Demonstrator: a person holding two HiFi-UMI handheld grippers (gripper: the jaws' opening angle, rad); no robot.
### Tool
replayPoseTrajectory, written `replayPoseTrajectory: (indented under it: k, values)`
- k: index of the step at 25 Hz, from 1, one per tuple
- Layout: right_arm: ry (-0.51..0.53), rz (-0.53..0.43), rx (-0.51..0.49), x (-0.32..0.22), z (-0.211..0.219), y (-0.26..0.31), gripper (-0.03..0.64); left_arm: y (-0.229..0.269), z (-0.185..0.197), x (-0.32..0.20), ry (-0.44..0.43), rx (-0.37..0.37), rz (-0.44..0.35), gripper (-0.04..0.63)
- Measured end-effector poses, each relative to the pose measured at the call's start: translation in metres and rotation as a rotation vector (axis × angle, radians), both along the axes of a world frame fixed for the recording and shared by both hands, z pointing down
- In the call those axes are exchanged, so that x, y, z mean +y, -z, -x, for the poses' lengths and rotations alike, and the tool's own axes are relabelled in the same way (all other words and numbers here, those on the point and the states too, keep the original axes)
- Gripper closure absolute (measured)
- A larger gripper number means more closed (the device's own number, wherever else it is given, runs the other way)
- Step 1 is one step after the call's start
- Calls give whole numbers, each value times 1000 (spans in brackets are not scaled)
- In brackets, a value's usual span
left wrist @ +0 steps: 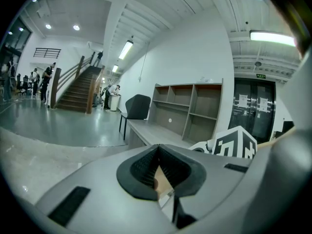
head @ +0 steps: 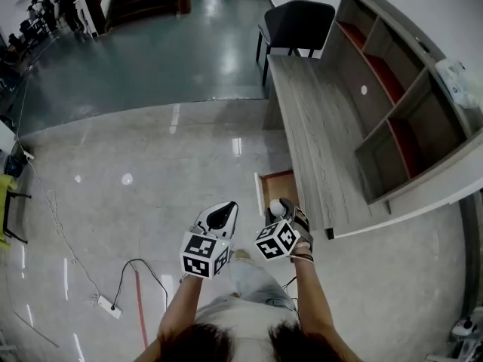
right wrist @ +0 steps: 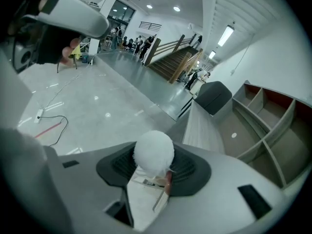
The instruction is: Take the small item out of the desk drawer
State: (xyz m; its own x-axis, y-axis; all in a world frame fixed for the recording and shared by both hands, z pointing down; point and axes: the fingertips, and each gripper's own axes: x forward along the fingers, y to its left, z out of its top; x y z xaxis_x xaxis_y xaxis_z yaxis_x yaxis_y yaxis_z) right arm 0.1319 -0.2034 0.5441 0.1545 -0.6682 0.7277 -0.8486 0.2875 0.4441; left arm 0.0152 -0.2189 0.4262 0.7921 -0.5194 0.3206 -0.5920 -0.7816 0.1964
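A small white fluffy ball [right wrist: 154, 152] sits between the pads of my right gripper [right wrist: 154, 165], which is shut on it. In the head view the ball [head: 277, 209] shows at the tip of the right gripper [head: 282, 207], just below the open wooden drawer [head: 273, 184], which juts out from the grey desk [head: 313, 138]. My left gripper [head: 221, 217] hangs beside it over the floor, a little to the left. In the left gripper view the left gripper [left wrist: 157, 152] has its jaws meeting, with nothing between them.
A shelf unit [head: 392, 89] with red-backed compartments stands on the desk. A black chair [head: 296, 17] is at the desk's far end. A power strip [head: 109, 305] with cables lies on the glossy floor at the left. People stand far off near the staircase [left wrist: 78, 89].
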Motion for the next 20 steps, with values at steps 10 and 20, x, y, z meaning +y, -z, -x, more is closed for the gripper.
replayPoseTrajectory:
  k: [10, 20]
  values:
    - [-59, -101, -31, 29, 5, 45, 423, 29, 3, 33, -48, 10, -68, 580]
    - [-83, -185, -64, 70, 31, 86, 423, 49, 23, 77, -81, 8, -102, 578]
